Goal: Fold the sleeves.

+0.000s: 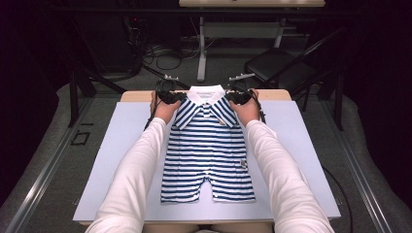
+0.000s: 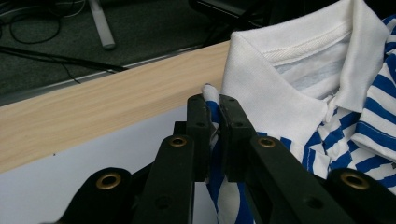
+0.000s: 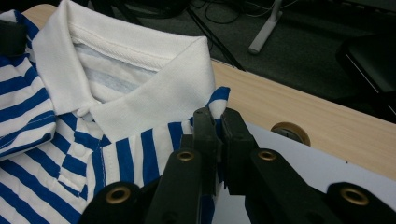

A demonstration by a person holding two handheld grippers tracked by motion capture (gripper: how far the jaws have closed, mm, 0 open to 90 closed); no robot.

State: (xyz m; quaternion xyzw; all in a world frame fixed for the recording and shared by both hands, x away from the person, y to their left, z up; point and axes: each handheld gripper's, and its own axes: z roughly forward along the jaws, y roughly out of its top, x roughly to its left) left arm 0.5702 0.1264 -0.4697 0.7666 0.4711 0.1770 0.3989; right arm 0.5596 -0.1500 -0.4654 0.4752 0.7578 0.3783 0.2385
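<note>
We see a table with a flat, matte pale sheet over most of its top and a strip of light wood grain showing along the far edge. On that sheet lies the romper, the biggest thing on it: soft knit cloth, blue and white stripes running across, short legs pointing toward the person, a plain white ribbed collar at the far end. It sits in the middle of the table between the two white sleeves. The shoulders are lifted a bit off the sheet, the lower part lies flat.

We see the left gripper at the romper's left shoulder and the right gripper at its right shoulder, one on each side of the collar. In the left gripper view the left gripper has its black jaws nearly together, pinching a fold of striped shoulder cloth that pokes out above the tips. In the right gripper view the right gripper does the same: jaws narrow, clamped on a fold of striped cloth just beside the collar edge. Jaws are hard, black and blocky, with brass-ringed holes in the arms. A round grommet is set in the wood strip just behind the right gripper.
</note>
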